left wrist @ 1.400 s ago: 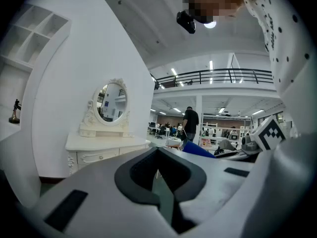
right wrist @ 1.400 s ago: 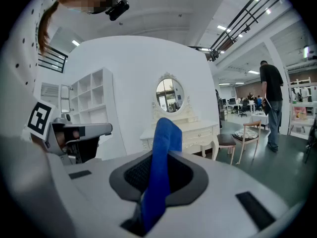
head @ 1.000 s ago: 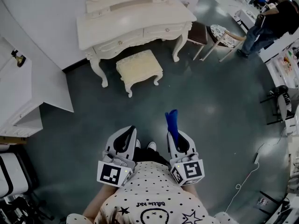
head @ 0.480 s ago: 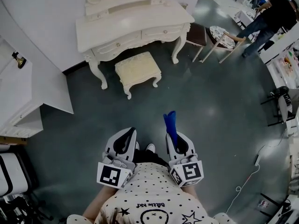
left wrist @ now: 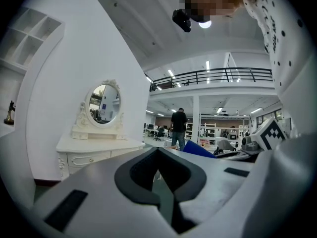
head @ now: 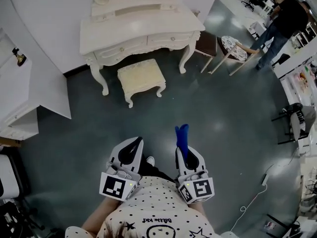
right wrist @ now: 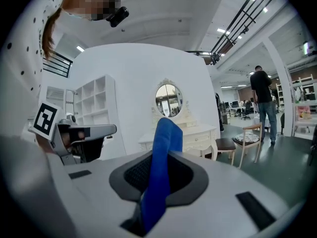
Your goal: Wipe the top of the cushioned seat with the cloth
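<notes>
1. Head view: the cream cushioned seat with carved legs (head: 141, 75) stands on the dark floor (head: 228, 128). Its back edge sits just under the front of the white dressing table (head: 138, 26). Wide bare floor separates it from the left hand-held gripper (head: 132, 148) and the right hand-held gripper (head: 186, 153).
2. Left gripper view: the jaws are together, with nothing between them.
3. Right gripper view: the jaws are clamped on the blue cloth (right wrist: 162, 157), which stands up past their tips.
</notes>
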Available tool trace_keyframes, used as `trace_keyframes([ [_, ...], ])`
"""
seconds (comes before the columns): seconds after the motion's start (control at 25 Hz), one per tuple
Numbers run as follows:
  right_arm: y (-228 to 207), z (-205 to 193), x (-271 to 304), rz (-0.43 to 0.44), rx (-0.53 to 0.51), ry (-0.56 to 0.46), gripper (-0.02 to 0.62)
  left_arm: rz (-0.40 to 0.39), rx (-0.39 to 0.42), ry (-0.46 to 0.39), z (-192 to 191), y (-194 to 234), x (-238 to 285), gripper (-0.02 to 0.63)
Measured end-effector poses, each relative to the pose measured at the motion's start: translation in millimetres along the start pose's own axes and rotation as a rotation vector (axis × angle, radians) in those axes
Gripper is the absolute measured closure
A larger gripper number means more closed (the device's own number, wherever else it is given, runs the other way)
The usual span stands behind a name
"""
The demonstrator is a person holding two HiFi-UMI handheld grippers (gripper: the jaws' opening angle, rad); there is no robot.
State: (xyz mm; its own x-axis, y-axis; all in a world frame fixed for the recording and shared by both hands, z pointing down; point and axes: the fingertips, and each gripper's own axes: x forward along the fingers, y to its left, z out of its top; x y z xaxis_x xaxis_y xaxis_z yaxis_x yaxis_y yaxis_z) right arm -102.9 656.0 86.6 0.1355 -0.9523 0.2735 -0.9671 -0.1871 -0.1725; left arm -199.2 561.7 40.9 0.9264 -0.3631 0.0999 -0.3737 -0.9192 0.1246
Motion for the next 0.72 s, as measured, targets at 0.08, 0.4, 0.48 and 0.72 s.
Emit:
trace_keyframes([
  [0.08,-4.8,2.1,2.9,0.001,-0.010,-0.002,0.538,0.004,-0.002,-0.006,0.3,0.1,6.7,0.607],
  [0.4,-15.1,0.0,35.8,-0.010,-0.027,0.048,0.538,0.005,-0.034,0.009,-7.8,24.3,29.8,0.607],
  [0.48,-17.4,2.4,52.8,-0.020,-0.026,0.055,0.538,0.003,-0.044,0.008,-6.9,38.5,40.2,0.607],
  [0.72,-9.9,24.0,109.0,-0.018,-0.071,0.069,0.538,-0.004,-0.058,-0.014,13.0,87.7,74.2,0.607],
])
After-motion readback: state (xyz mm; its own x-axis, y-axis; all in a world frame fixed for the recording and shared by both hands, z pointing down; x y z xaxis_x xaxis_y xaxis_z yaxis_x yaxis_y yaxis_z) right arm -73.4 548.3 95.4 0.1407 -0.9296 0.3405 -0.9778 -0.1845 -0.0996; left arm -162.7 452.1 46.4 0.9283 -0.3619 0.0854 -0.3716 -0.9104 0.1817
